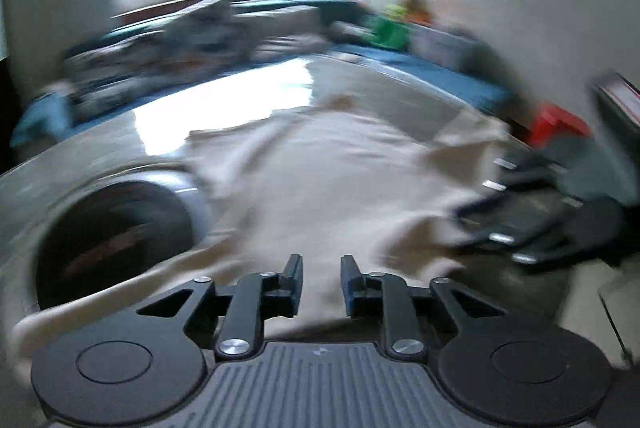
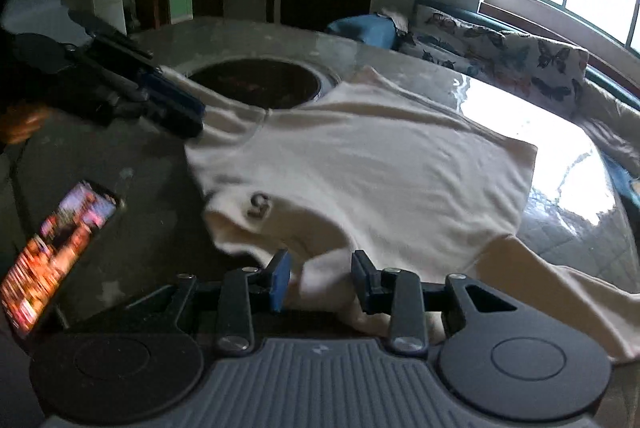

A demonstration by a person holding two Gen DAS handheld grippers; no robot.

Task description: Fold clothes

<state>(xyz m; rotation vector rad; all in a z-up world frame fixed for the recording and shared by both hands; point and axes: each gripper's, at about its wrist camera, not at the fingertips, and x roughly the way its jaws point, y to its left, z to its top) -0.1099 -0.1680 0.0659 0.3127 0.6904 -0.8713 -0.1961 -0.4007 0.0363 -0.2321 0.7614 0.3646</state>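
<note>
The right tongs are seen nearest the lens, their jaws set narrowly apart over a bunched edge of the cream T-shirt; whether the cloth is pinched cannot be told. The shirt is spread across the glossy tabletop, one sleeve draped over a dark round recess. The left tongs are held narrowly parted above the shirt, with nothing gripped. A lit phone is laid on the tabletop, apart from the shirt. A butterfly-print cushion is seen beyond the tabletop.
</note>
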